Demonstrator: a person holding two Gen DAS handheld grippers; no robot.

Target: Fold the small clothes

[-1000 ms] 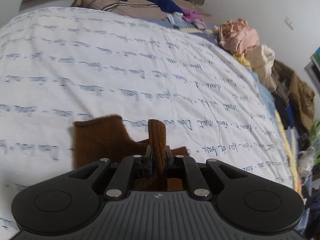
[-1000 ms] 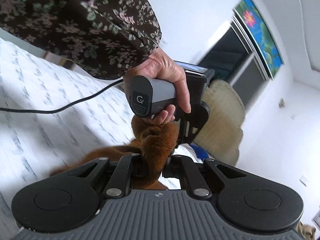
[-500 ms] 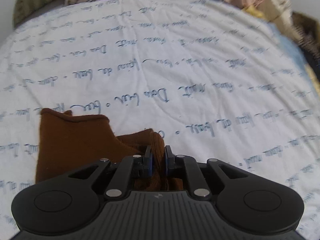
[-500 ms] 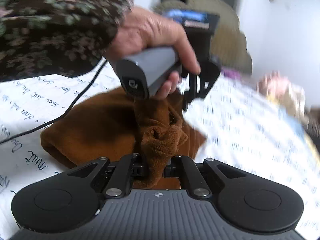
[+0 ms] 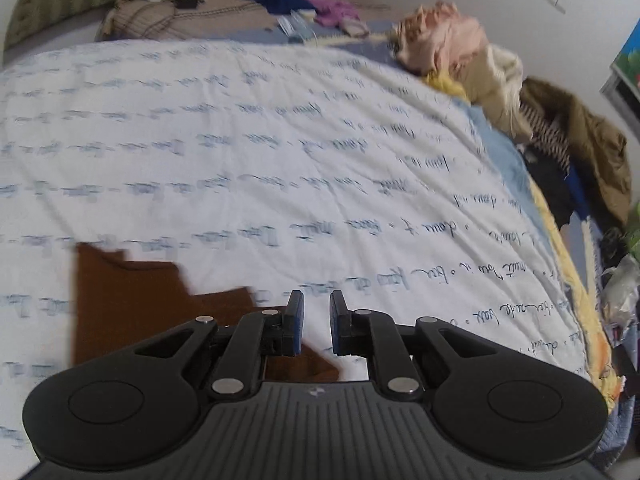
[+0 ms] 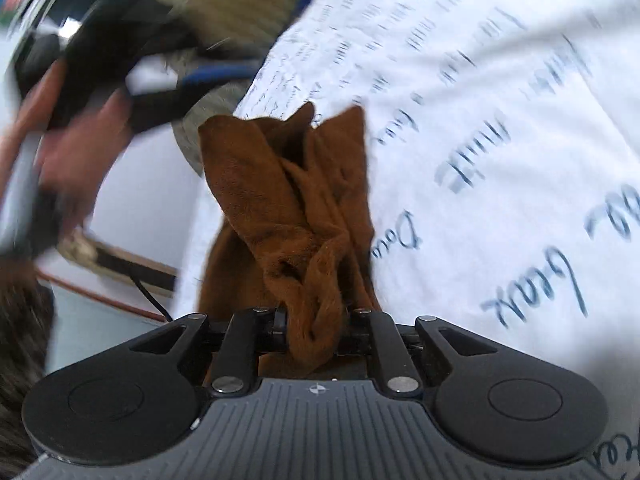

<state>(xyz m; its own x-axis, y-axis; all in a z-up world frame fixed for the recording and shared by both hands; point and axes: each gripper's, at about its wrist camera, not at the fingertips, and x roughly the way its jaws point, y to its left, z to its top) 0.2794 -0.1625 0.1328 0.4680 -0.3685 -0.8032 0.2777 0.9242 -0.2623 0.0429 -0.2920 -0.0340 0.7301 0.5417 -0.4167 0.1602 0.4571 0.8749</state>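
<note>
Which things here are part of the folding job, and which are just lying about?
In the job: brown garment; right tongs shut on it; left tongs open; bedsheet.
Lying about: pink cloth; cream garment; olive jacket; purple cloth.

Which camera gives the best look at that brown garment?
The right wrist view: the brown garment fills the centre, bunched between the right gripper. The left wrist view shows only a blurred flat part on the bed sheet.

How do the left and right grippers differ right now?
The left gripper is open with nothing between its pads; the right gripper is shut on the brown garment. The left sits just above cloth lying flat on the bedsheet; the right holds its cloth bunched. Both are the same black two-finger tool over the same sheet.
</note>
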